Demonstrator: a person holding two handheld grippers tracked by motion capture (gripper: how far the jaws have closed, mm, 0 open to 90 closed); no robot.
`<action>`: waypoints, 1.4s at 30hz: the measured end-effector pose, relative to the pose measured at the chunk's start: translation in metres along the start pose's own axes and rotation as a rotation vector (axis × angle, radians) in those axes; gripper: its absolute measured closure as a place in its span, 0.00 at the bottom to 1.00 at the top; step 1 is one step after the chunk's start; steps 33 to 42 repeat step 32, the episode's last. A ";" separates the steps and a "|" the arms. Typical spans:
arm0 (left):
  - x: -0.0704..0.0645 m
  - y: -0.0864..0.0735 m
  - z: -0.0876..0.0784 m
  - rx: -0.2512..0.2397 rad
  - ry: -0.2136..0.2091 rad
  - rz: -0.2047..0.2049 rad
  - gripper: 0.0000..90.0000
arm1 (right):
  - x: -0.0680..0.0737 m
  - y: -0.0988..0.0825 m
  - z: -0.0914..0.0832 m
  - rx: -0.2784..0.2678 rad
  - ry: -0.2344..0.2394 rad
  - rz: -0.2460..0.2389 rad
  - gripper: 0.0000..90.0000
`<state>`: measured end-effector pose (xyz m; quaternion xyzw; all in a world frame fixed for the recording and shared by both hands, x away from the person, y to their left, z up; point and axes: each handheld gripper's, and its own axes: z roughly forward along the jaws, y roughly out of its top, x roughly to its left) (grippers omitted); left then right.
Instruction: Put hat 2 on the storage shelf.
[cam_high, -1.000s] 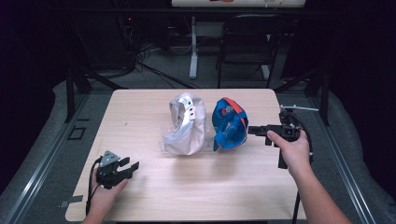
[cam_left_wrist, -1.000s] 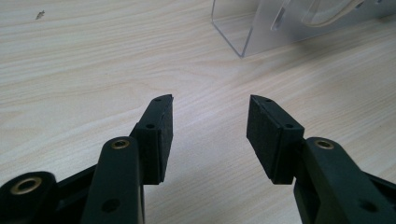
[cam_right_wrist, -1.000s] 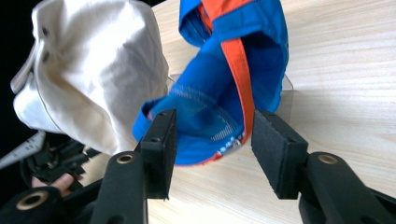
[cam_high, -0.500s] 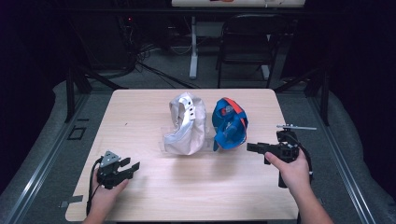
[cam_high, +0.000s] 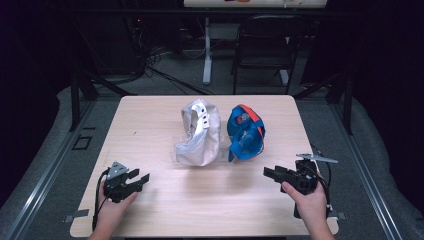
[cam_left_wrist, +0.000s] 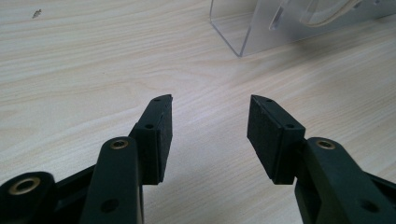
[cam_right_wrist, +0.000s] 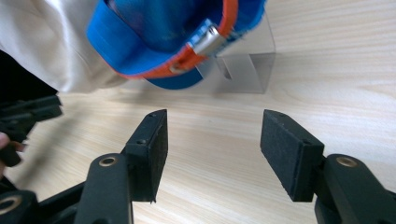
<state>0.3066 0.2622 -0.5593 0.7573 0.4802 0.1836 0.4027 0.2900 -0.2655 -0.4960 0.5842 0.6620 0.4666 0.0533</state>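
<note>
A: Your right tongs (cam_high: 268, 172) have just been opening and stand spread with nothing between them, near the surface's (cam_high: 150, 120) right front corner.

B: And your left tongs (cam_high: 142, 179) are spread too, empty, by the left front corner.

A: The blue cap (cam_high: 246, 133) sits at mid-surface beside the white cap (cam_high: 199, 134), both on a clear stand (cam_right_wrist: 243, 60); I'd judge that part done, nothing left in your grip

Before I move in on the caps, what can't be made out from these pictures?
- Blue cap: top and left part cut off by the right gripper view's edge; its print is blurred.
- White cap: its far side is hidden by its own crown in the high view.
- Clear stand: upper part cut off by the left gripper view's top edge, so how the caps sit on it is unclear.
- Person's forearms: cut off by the high view's bottom edge.
</note>
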 end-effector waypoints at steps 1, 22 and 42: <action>0.000 0.000 0.000 0.000 0.000 0.000 0.57 | -0.001 -0.003 0.001 0.004 -0.006 -0.004 0.46; -0.001 0.000 0.001 0.001 -0.011 0.001 0.56 | -0.009 -0.053 0.018 -0.088 -0.072 -0.091 0.47; -0.034 0.012 -0.003 -0.040 -0.104 0.031 0.56 | -0.014 -0.056 0.021 -0.099 -0.060 -0.046 0.47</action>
